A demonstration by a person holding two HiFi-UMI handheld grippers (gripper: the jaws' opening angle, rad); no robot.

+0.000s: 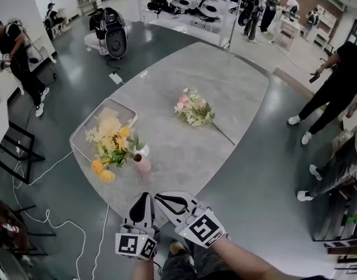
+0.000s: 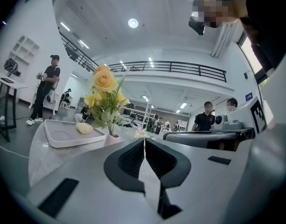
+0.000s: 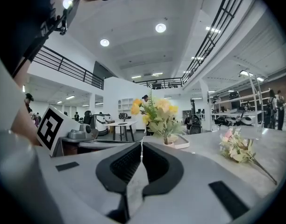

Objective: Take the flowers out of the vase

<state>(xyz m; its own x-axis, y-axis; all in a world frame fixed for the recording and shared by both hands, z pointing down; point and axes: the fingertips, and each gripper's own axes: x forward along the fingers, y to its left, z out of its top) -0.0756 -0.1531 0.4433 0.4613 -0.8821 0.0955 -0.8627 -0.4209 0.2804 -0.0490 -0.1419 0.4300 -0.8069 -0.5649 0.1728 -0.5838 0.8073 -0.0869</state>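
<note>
Plainly the yellow flowers (image 1: 111,140) are not yet taken out. They are seated in the small pink vase (image 1: 142,164), which stands on the grey worktop (image 1: 225,86) close to its near edge and just beside the near side of a pale tray (image 1: 125,108); whether vase and tray touch cannot be told. The stems are seen to rise nearly upright from the vase mouth, so the long axis of the bunch is taken as vertical, with the heads spread toward the tray side. A second, pink-and-white bunch (image 1: 193,111) is laid flat farther out on the worktop, well apart from the vase, its stem trailing toward the near right. Outward from the vase toward the person, both tools are found at the worktop's near edge, side by side. The left hand-held gripper (image 2: 144,140) is placed almost directly in front of the vase and is judged the nearer of the two. The right hand-held gripper (image 3: 141,145) is held just to its right and angled leftward. In the left gripper view the vase is shown a little left of the jaw line, in the right gripper view a little right of it. Both pairs of jaws are closed pad to pad, with nothing held between them. A forward reach to the stems just above the vase mouth, with the jaws first opened, is judged to be what is called for.
</note>
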